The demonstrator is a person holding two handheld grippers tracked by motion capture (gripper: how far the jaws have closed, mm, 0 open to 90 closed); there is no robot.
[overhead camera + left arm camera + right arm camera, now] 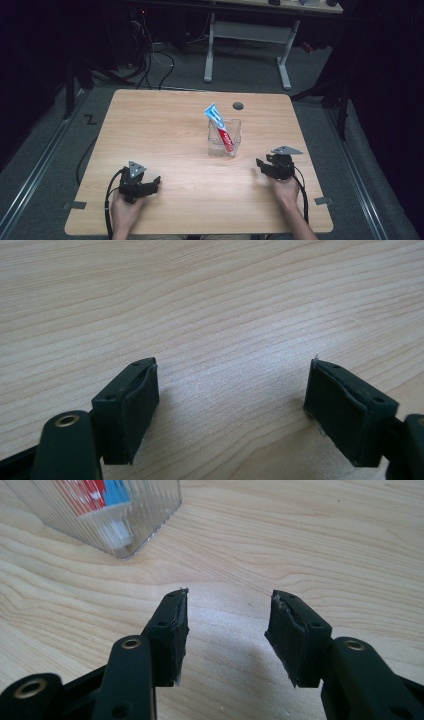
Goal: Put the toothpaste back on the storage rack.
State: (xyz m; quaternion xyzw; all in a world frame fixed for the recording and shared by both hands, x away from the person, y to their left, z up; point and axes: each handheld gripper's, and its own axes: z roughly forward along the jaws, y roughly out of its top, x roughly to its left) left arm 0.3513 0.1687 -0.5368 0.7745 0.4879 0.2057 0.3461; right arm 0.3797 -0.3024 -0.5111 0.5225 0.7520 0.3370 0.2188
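A red, white and blue toothpaste tube (218,123) stands tilted, cap down, in a clear ribbed plastic holder (224,140) at the middle of the wooden table (165,130). My left gripper (153,184) rests low at the near left, open, with bare wood between its pads (127,410). At the near right my right gripper (261,165) is open just above the table, nothing between its jaws. The holder (95,515) lies ahead and left of my right gripper (227,630), with the tube's cap (117,532) at its bottom.
A dark round hole (238,106) sits in the tabletop beyond the holder. Behind the table stands a white-legged desk (250,35), with cables on the floor (150,60). A hand grips each gripper at the near edge.
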